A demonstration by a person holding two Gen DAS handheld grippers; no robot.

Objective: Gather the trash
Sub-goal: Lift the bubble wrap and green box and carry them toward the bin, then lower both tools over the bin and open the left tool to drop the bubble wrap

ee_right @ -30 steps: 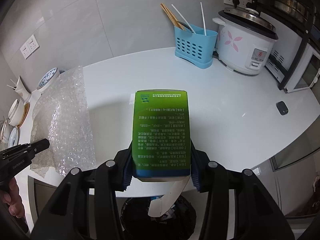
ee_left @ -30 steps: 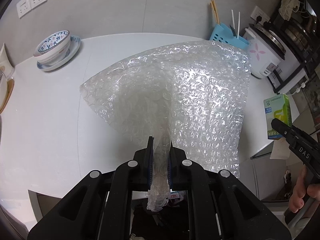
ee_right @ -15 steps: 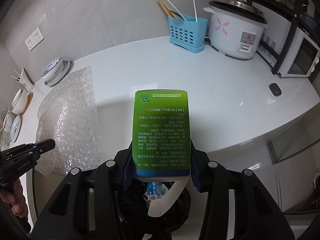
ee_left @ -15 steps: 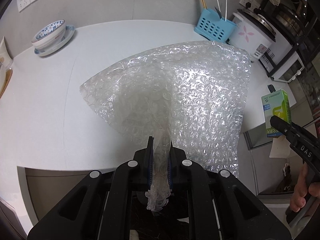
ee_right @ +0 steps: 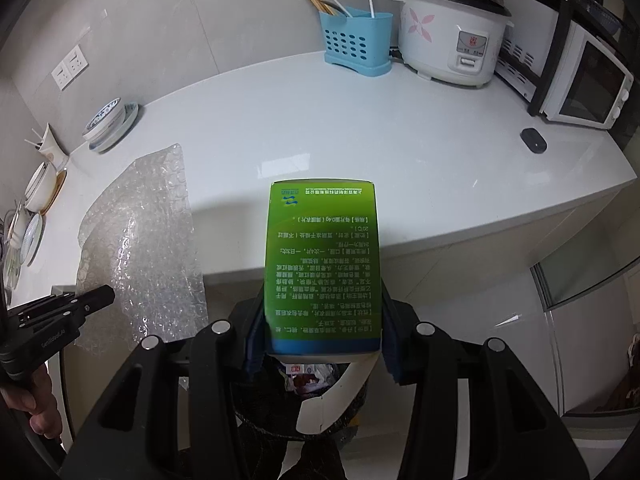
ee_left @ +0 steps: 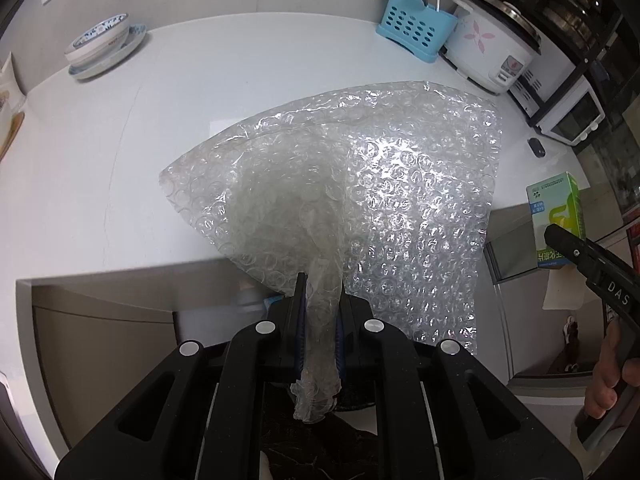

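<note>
Nearest, below the right gripper (ee_right: 320, 344), sits the bin (ee_right: 280, 412), its black bag already holding a few scraps. That bin is the landmark. The right gripper is clamped on the sides of a green box (ee_right: 322, 264), which hangs directly above the bin's mouth, one white flap dangling down into it. Just to the left of the bin, the left gripper (ee_left: 318, 332) is pinched tight on a gathered corner of bubble wrap (ee_left: 360, 184); the rest of the sheet fans out ahead, off the counter (ee_right: 360, 128) and over its front edge.

Judging by this, both pieces are picked up and carried nearly to the bin, but neither is dropped yet. What remains is to let go of each over the opening. Beyond the bin, the counter shows no other obvious trash, only a small dark object (ee_right: 533, 141) I cannot identify, and kitchenware at the back.
</note>
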